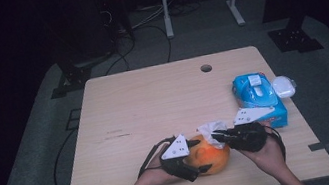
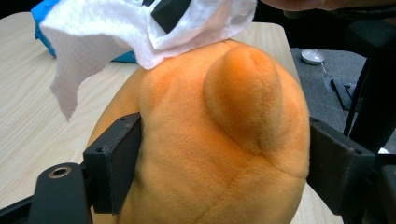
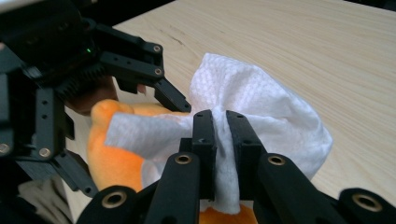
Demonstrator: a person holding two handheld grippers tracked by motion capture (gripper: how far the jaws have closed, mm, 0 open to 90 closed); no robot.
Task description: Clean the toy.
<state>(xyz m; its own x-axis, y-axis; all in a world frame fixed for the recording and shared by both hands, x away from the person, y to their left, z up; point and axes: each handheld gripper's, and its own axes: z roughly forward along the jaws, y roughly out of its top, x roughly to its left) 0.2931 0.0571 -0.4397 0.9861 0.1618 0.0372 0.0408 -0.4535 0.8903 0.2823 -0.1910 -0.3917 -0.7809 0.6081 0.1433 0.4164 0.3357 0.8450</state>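
Gripper on our left (image 1: 194,157) clamps the orange plush toy (image 1: 209,155) between its jaws at the lower middle of the high view, on the surface (image 1: 144,106). Our right gripper (image 3: 220,122) is closed on a white wipe (image 3: 275,116) pressed onto the toy's top. We judge wiping is underway, with most of the plush not yet covered.

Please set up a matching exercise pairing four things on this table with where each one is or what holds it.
Things:
1. plush toy
2. tissue
3. wipes pack
4. hole

Places:
A. far edge of the table
B. pinched in the right gripper
C. right side of the table
D. clamped in the left gripper

Pairs: 1-D, 2-B, 3-C, 4-A
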